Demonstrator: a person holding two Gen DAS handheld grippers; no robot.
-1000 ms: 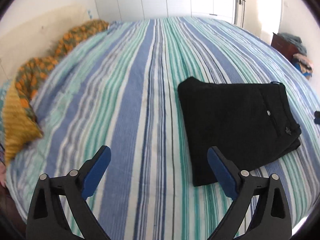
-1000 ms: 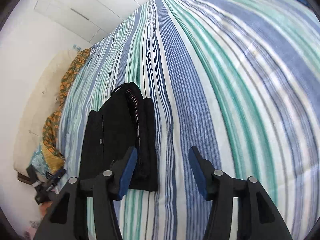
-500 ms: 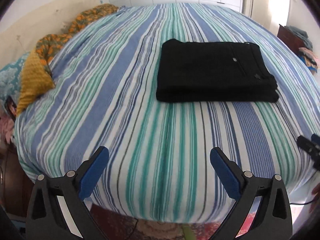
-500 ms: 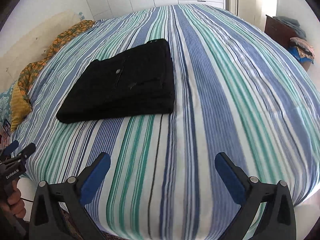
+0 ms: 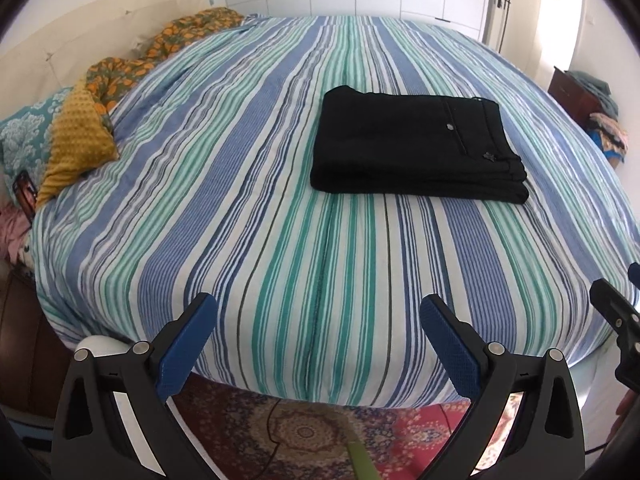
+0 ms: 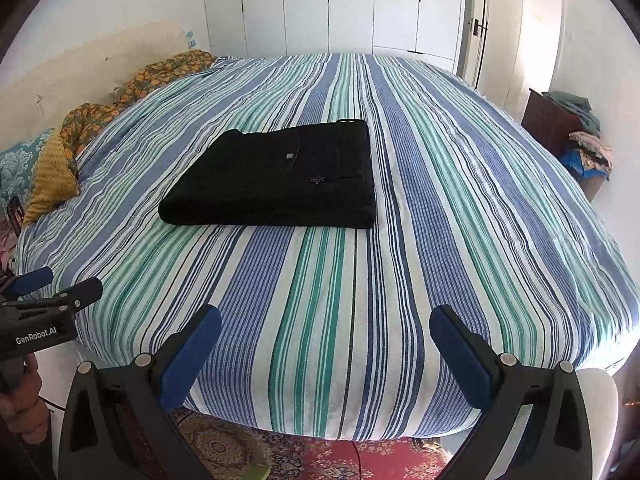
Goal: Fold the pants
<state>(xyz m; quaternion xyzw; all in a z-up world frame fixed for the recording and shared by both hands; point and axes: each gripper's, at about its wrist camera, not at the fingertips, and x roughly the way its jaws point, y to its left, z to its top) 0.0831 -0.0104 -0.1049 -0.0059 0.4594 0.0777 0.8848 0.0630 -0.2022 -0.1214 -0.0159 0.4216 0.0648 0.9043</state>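
Note:
The black pants (image 5: 416, 148) lie folded into a flat rectangle on the striped bed (image 5: 260, 220); they also show in the right wrist view (image 6: 276, 178). My left gripper (image 5: 318, 340) is open and empty, held back over the bed's near edge, well short of the pants. My right gripper (image 6: 326, 350) is open and empty, also at the near edge. The left gripper shows from the side in the right wrist view (image 6: 52, 288), and part of the right gripper shows at the right edge of the left wrist view (image 5: 616, 312).
Orange patterned blanket (image 5: 132, 64) and yellow cushion (image 5: 76, 140) lie along the bed's left side. A dark cabinet with piled clothes (image 6: 568, 136) stands at the right. White wardrobe doors (image 6: 352, 4) stand behind. A patterned rug (image 5: 304, 432) lies below the bed edge.
Both grippers have pulled back from the pants to the bed's near edge and levelled out. The right gripper's jaws have opened wider. The pants stay folded in place.

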